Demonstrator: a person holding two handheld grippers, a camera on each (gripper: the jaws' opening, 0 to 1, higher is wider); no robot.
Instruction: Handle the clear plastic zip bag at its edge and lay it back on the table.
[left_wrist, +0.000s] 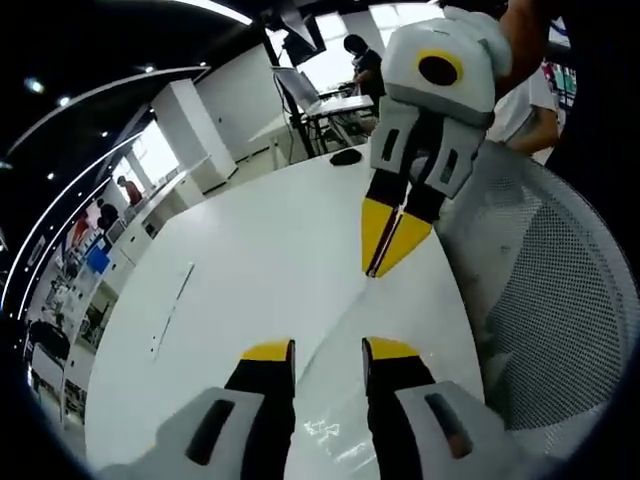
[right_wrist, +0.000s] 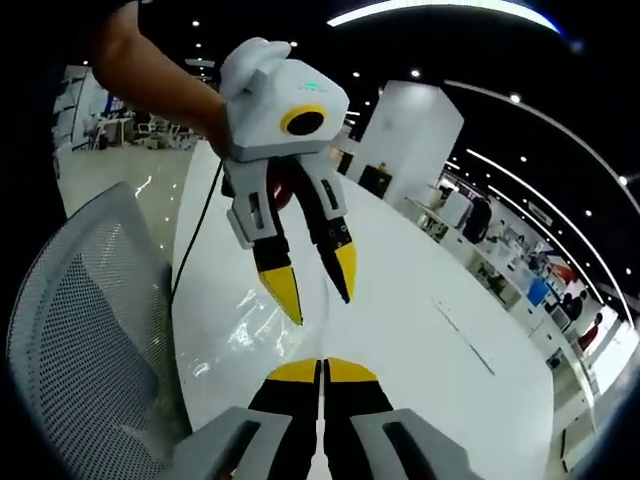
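The left gripper view looks from low over the near end of the white counter (left_wrist: 250, 270), facing along its length toward a far desk (left_wrist: 335, 108) and windows. Its own claw (left_wrist: 328, 352) rises from the bottom edge, close to the lens; the right claw (left_wrist: 388, 240) faces it from ahead, near.

The right gripper view looks the opposite way down the same counter (right_wrist: 420, 300), toward a white pillar (right_wrist: 410, 140), with the left claw (right_wrist: 315, 285) near and facing it. Its own claw (right_wrist: 321, 368) is at the bottom.

Both views share the counter and the mesh chair (left_wrist: 550, 290) (right_wrist: 80, 310) at its side.
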